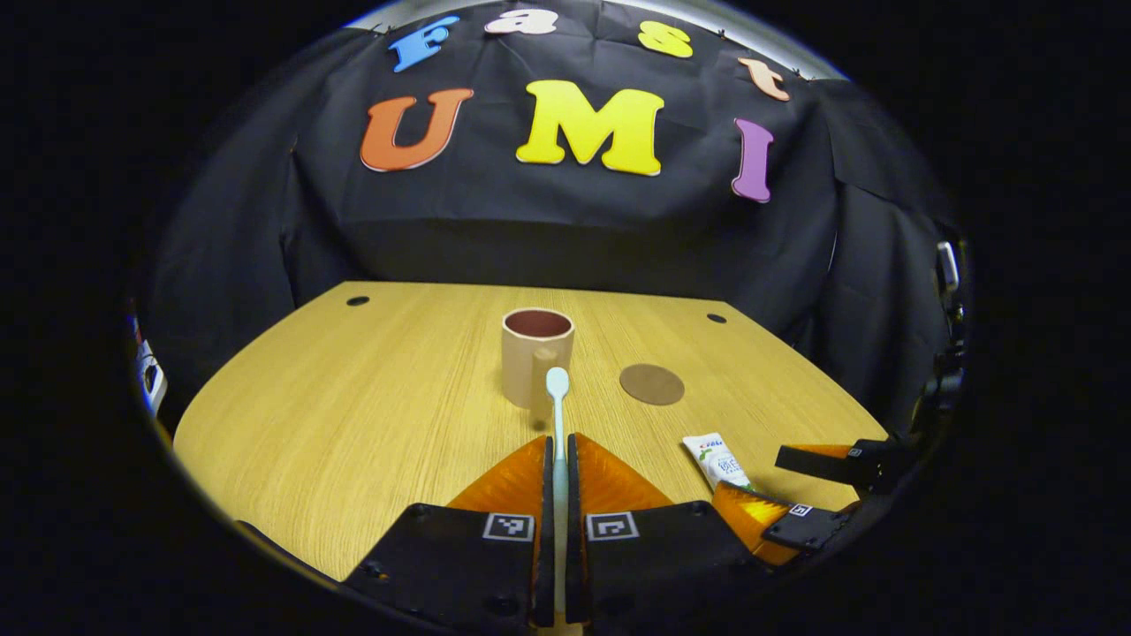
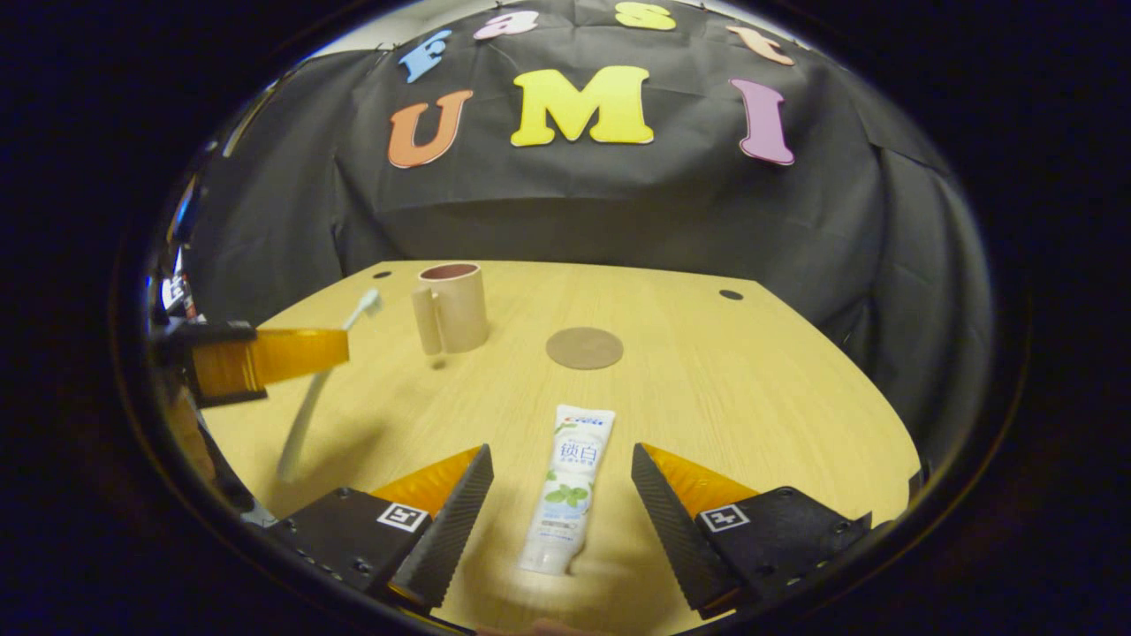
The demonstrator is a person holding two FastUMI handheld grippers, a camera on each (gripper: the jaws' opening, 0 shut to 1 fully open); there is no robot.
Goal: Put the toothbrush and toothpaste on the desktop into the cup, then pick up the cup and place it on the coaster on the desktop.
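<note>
My left gripper (image 1: 557, 442) is shut on the pale toothbrush (image 1: 557, 397), whose head points up toward the beige cup (image 1: 536, 353). In the right gripper view the same left gripper (image 2: 265, 353) hangs over the table's left part with the toothbrush (image 2: 305, 415) slanting through it, left of the cup (image 2: 452, 306). My right gripper (image 2: 561, 477) stands open around the white toothpaste tube (image 2: 568, 481), which lies flat on the table between the fingers. The round brown coaster (image 2: 584, 347) lies beyond the tube, right of the cup. The left gripper view shows the tube (image 1: 717, 459), the coaster (image 1: 651, 384) and the right gripper (image 1: 795, 495) at lower right.
The wooden desktop (image 2: 751, 397) has small dark holes (image 2: 731, 294) near its back corners. Black cloth walls close the booth behind and at both sides. Bare wood lies between cup, coaster and tube.
</note>
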